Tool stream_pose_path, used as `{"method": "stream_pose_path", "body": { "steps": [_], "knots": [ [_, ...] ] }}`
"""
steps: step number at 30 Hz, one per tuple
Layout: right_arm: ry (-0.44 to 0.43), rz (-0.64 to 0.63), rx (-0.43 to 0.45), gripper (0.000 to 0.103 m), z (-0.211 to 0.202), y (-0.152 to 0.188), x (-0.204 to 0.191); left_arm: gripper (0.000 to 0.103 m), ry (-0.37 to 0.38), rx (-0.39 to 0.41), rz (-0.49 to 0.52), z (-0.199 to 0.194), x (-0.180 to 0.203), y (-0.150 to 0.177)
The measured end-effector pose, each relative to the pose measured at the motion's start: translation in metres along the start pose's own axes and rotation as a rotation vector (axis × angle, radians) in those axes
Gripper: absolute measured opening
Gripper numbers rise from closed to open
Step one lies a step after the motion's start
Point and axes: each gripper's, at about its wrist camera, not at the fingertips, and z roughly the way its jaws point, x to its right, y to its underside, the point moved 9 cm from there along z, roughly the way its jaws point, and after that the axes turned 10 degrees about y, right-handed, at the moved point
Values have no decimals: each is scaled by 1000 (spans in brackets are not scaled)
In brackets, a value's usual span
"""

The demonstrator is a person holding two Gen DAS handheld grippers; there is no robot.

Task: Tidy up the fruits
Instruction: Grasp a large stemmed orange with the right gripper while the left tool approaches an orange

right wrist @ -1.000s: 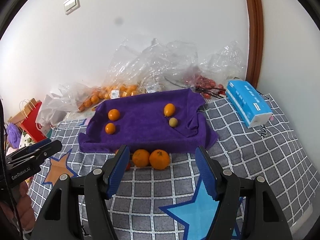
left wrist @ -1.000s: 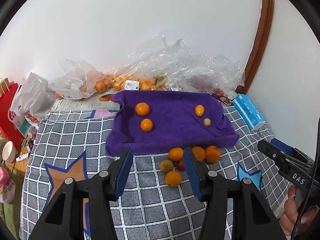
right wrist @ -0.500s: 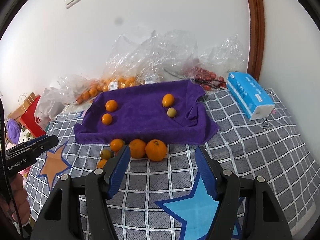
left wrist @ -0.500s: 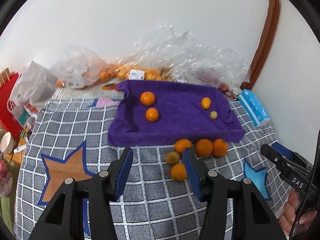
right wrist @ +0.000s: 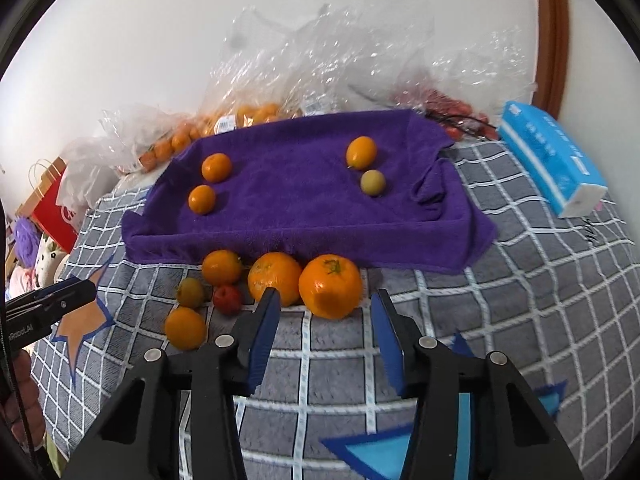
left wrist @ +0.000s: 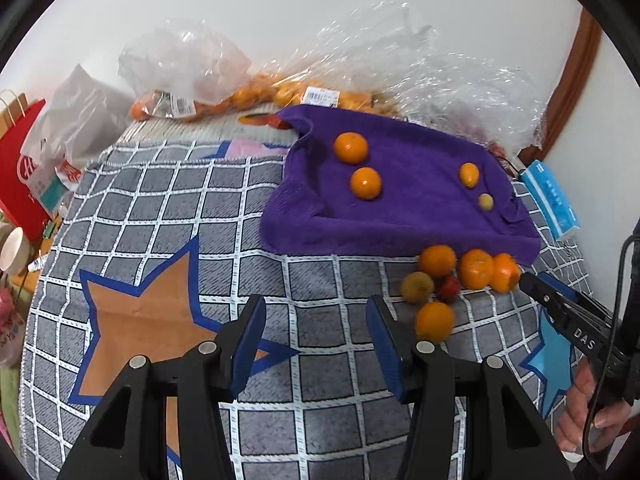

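Observation:
A purple towel (right wrist: 296, 196) lies on the checked cloth and holds two small oranges (right wrist: 216, 167) at its left, a kumquat (right wrist: 361, 153) and a greenish fruit (right wrist: 373, 183) at its right. In front of it lies a cluster of loose fruit: a big orange (right wrist: 330, 286), two more oranges (right wrist: 274, 278), a small red fruit (right wrist: 227, 299), a greenish one (right wrist: 190, 292) and another orange (right wrist: 185, 328). My right gripper (right wrist: 324, 316) is open, just short of the big orange. My left gripper (left wrist: 316, 324) is open and empty, left of the cluster (left wrist: 436, 320).
Clear plastic bags (right wrist: 320, 60) with oranges and red fruit lie behind the towel by the wall. A blue tissue pack (right wrist: 552, 160) lies at the right. Red paper bags (left wrist: 20, 168) and a cup (left wrist: 12, 246) stand off the left edge.
My right gripper has moved forward and down toward the big orange. My left gripper has shifted left and away from the fruit cluster. Both stay open.

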Motion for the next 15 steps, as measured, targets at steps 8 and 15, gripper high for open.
{"method": "stream_pose_path", "body": {
  "steps": [8, 15],
  "knots": [
    [14, -1, -32, 44, 28, -2, 1, 50, 19, -19, -10, 14, -7, -1],
    [20, -26, -20, 41, 20, 5, 11, 50, 42, -26, 5, 20, 5, 1]
  ]
}}
